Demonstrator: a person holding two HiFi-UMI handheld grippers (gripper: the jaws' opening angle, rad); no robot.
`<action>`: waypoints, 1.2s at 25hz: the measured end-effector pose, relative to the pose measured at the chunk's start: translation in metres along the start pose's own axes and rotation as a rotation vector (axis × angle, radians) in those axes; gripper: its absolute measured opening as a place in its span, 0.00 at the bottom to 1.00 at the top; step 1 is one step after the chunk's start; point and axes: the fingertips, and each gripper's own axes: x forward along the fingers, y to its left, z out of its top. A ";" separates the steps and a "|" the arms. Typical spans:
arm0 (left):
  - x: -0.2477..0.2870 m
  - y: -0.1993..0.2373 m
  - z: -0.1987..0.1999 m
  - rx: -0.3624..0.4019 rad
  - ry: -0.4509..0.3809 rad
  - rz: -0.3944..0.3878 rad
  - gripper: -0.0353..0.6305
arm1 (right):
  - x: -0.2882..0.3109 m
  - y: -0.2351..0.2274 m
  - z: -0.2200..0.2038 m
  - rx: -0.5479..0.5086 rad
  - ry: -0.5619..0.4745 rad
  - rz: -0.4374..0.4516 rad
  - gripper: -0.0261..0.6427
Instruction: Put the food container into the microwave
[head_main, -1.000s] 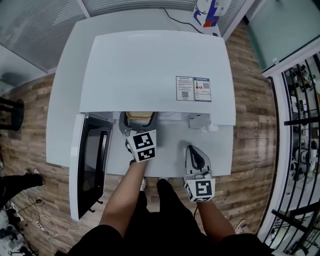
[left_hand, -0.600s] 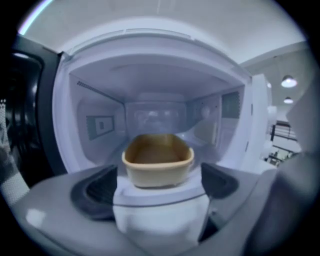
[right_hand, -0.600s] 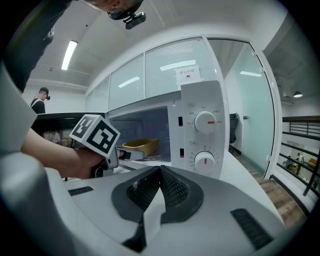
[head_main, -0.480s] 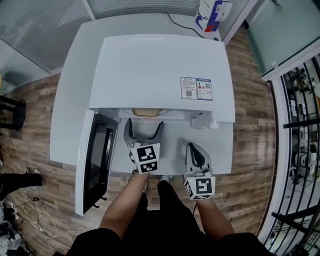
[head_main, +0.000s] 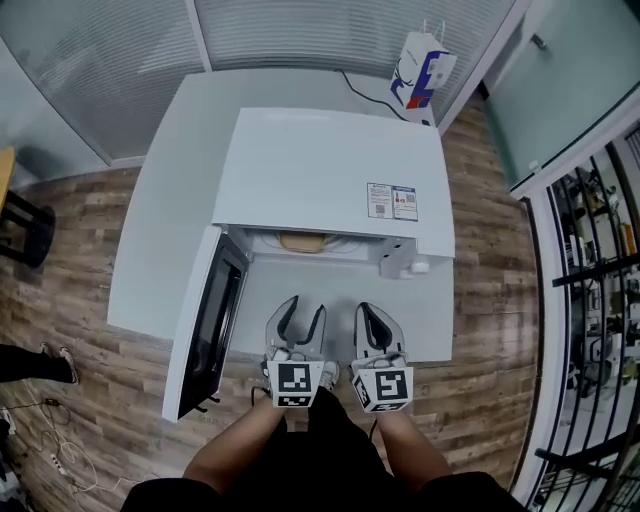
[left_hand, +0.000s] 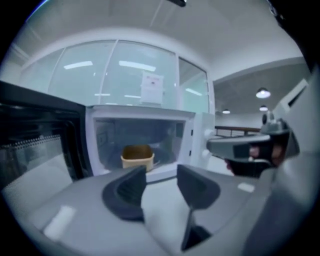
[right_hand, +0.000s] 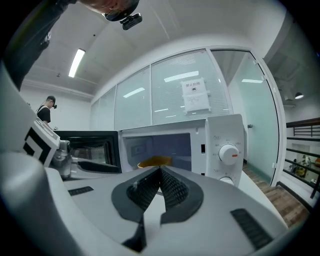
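Inside the open microwave, on the cavity floor: the food container, a small upright tub, pale tan at the sides, darker brown at the top, squarish with rounded corners. On the left, the microwave door, wide open over the white tabletop. In front of the opening, well apart from the container, the left tongs, with a wide, empty gap. Just beside them, the right tongs, tip against tip on nothing.
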 end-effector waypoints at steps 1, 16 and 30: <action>-0.005 -0.001 0.002 0.006 -0.002 -0.008 0.31 | -0.001 0.004 0.005 -0.007 -0.007 0.004 0.05; -0.072 0.018 0.040 -0.003 -0.066 -0.035 0.06 | -0.028 0.054 0.076 -0.119 -0.131 -0.012 0.05; -0.101 0.035 0.034 -0.035 -0.063 -0.018 0.06 | -0.049 0.087 0.088 -0.133 -0.160 -0.015 0.05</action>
